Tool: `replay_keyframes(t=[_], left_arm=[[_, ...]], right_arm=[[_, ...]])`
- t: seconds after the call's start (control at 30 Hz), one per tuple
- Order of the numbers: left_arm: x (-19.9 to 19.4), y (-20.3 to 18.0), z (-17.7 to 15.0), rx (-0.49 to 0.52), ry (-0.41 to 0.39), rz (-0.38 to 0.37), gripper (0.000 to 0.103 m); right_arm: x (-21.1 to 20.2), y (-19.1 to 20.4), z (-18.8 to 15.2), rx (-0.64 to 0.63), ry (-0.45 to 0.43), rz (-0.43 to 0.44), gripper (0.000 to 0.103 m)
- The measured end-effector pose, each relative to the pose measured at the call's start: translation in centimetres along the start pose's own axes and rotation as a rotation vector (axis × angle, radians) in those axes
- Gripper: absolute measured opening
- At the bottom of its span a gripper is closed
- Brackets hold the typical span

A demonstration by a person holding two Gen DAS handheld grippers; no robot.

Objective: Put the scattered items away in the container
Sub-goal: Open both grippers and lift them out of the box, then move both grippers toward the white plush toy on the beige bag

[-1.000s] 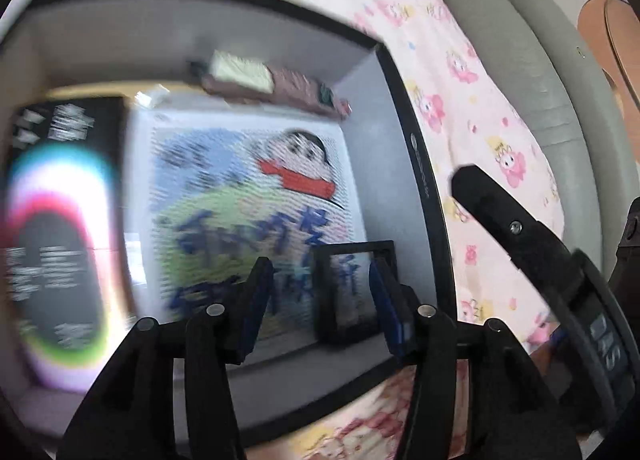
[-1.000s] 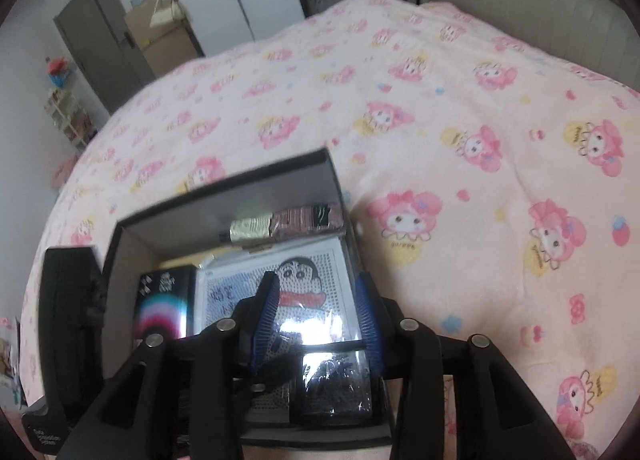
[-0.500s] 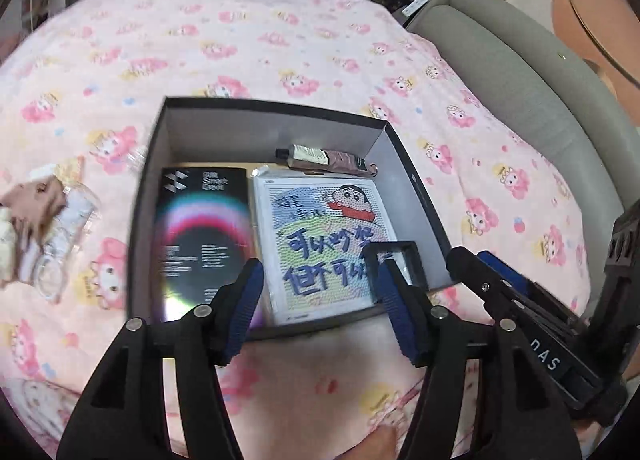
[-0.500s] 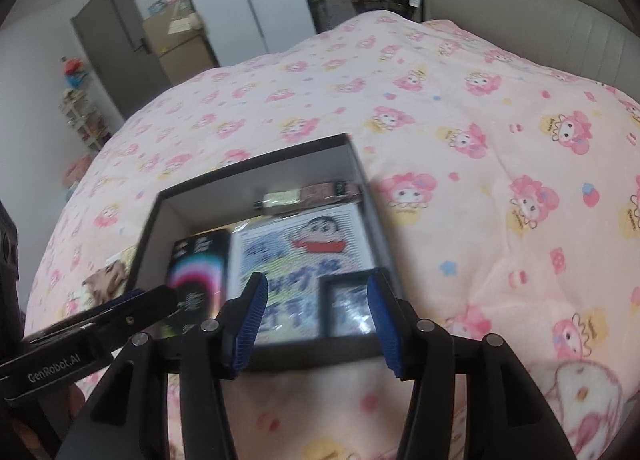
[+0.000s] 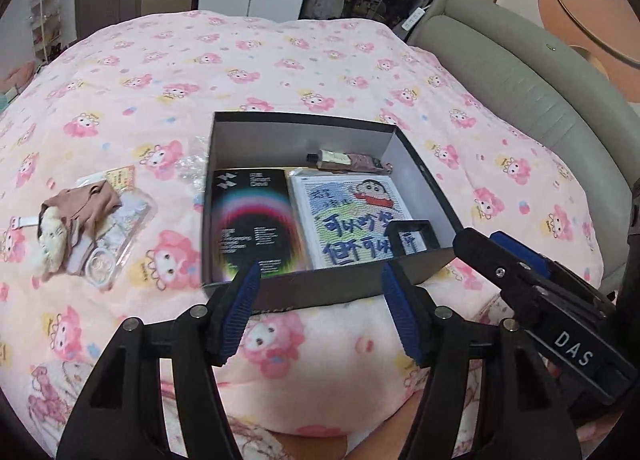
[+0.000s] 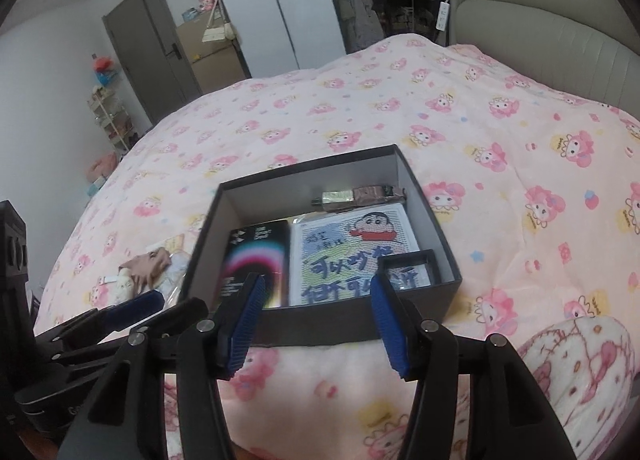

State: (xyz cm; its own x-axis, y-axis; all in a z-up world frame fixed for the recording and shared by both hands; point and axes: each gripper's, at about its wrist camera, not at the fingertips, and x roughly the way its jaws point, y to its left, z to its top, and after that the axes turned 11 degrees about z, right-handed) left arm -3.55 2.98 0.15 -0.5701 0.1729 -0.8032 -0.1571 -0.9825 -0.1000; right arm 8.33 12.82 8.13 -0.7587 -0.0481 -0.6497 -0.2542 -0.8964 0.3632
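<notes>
Black open-top cardboard box (image 5: 320,292) on pink cartoon-print duvet (image 5: 280,72), four items inside. Clear-packaged plush keychain (image 5: 86,228) lies left, outside. Left gripper (image 5: 318,312) and right gripper (image 6: 316,324) empty, jaws just widened, apart. Swing left, pinch packet's edge.

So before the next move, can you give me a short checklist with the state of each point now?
1. Left gripper free: ok, jaws have just been opening, nothing between them.
2. Right gripper free: ok, jaws have just been opening, nothing between them.
3. Black box ready to receive: ok, it lies open on the pink bedcover, no lid on it.
4. Items already inside: ok, dark booklet, cartoon picture board, small black frame and tube are in the box.
5. All items tidied: not ok, the plush toy pack lies on the bedcover left of the box.
6. Clear wrapper beside the box wall: cannot tell whether it belongs to the task.
</notes>
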Motion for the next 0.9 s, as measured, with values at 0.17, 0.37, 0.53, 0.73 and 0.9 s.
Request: replay_keyframes(t=[0.17,0.37,0.53,0.73,0.9], left_arm=[[-0.6,1.2,-0.6,0.0,-0.008,0.026,0.064],[-0.5,3.1,-1.3,-0.018,0.009,0.036,0.064],[-0.2,4.6,-1.6,-0.029,0.021,0.059,0.064],[0.0,7.1,-2.2,-0.065,0.035,0.096,0.064],[0.0,10.1,-3.0,-0.118,0.051,0.133,0.063]], right_arm=[[0.0,1.6,-0.4,-0.034,0.009,0.005,0.051],[0.7,3.4,-1.1,-0.07,0.025,0.004,0.051],[1.6,4.6,-1.6,-0.096,0.04,0.006,0.051],[3.2,6.6,-2.0,-0.132,0.075,0.025,0.051],[5.0,9.1,-3.0,-0.174,0.114,0.063,0.051]])
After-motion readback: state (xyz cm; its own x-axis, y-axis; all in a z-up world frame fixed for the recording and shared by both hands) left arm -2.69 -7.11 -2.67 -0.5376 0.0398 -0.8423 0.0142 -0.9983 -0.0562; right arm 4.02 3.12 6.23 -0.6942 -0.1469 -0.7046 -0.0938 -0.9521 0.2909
